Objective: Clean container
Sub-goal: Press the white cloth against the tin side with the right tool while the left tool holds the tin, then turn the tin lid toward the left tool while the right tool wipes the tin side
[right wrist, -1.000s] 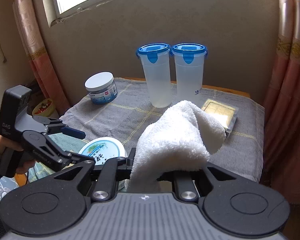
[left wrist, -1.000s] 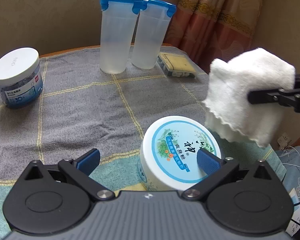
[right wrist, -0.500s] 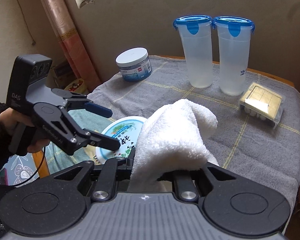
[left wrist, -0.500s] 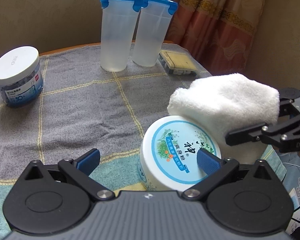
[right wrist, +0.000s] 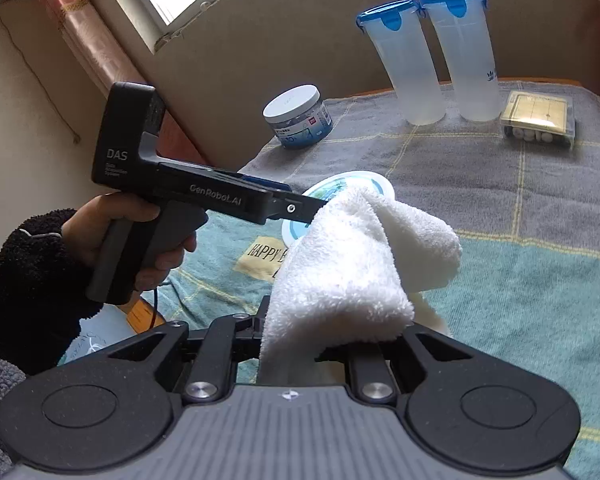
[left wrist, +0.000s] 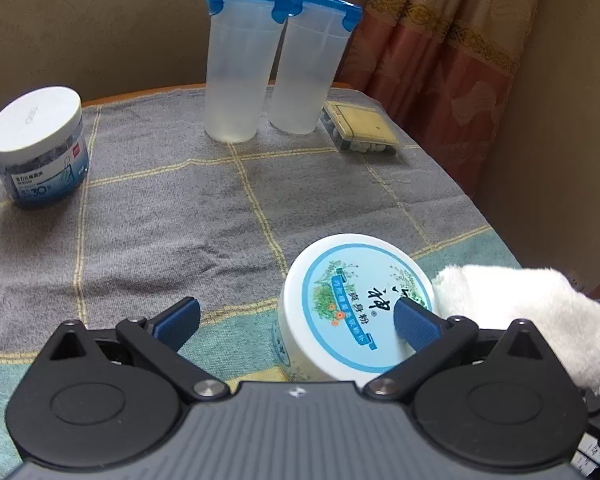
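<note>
A round white tub [left wrist: 354, 308] with a blue-ringed label on its lid is sitting on the checked table cloth [left wrist: 160, 208] in the lower centre-right of the left wrist view. The left gripper [left wrist: 296, 318] is hovering with its jaws spread wide; its right blue pad [left wrist: 414, 322] is lying over the lid's near edge, while the other pad is standing clear to the left. The right gripper [right wrist: 316, 344] is pinching a folded white towel [right wrist: 352, 264], whose free end is draping against the tub's side. A hand [right wrist: 128, 236] in a dark sleeve is gripping the left tool's handle. Toward the upper frame, two tall clear tumblers [left wrist: 272, 64] with blue lids are standing side by side, a small jar [left wrist: 38, 146] at left and a flat box [left wrist: 362, 126] at right.
</note>
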The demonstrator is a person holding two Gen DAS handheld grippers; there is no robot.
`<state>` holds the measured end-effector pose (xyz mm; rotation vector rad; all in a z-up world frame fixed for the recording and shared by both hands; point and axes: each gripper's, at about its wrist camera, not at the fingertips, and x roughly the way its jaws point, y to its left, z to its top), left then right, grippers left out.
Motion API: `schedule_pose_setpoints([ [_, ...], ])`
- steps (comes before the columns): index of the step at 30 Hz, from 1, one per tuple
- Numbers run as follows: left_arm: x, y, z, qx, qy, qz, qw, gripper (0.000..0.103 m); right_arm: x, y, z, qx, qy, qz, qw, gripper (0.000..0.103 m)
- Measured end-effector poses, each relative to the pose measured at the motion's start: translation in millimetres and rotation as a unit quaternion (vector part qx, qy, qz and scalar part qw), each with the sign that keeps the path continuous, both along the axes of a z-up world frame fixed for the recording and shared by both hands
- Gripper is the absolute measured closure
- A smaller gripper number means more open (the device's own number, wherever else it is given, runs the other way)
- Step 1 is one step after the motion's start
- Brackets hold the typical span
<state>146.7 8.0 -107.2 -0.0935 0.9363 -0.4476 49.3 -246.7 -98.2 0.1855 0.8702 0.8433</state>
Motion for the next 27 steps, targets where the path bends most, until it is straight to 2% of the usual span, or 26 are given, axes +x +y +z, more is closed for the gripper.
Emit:
schedule_pose_setpoints([
  [4,-1.3,-0.2,-0.6,-0.012,0.002,0.016,0.9998,0.001,-8.7,-12.6,7.2,0.011,-0.012,-0.018,1.000,0.084],
  [9,-15.9,-9.6,11.7,-0.031,-0.033,0.011,0.9989,0.001,-12.3,-47.6,19.3,0.033,-0.030,-0.065,0.997,0.083],
  [13,-22.4,-32.5,7.5,0.006,-0.054,-0.009,0.9985,0.001,-14.6,-69.1,22.6,0.042,-0.040,-0.094,0.994,0.083],
  [17,-23.5,-46.6,0.9,0.030,-0.059,0.003,0.9978,0.001,-17.0,-79.1,22.1,0.050,-0.044,-0.104,0.992,0.083],
  [20,-24.0,-52.7,-2.6,0.030,-0.056,0.007,0.9979,0.000,-17.8,-83.5,20.9,0.055,-0.046,-0.106,0.992,0.083],
  [27,-26.1,-69.1,-11.7,0.083,-0.065,0.016,0.9942,0.001,-16.0,-91.8,14.9,0.065,-0.042,-0.114,0.990,0.082],
])
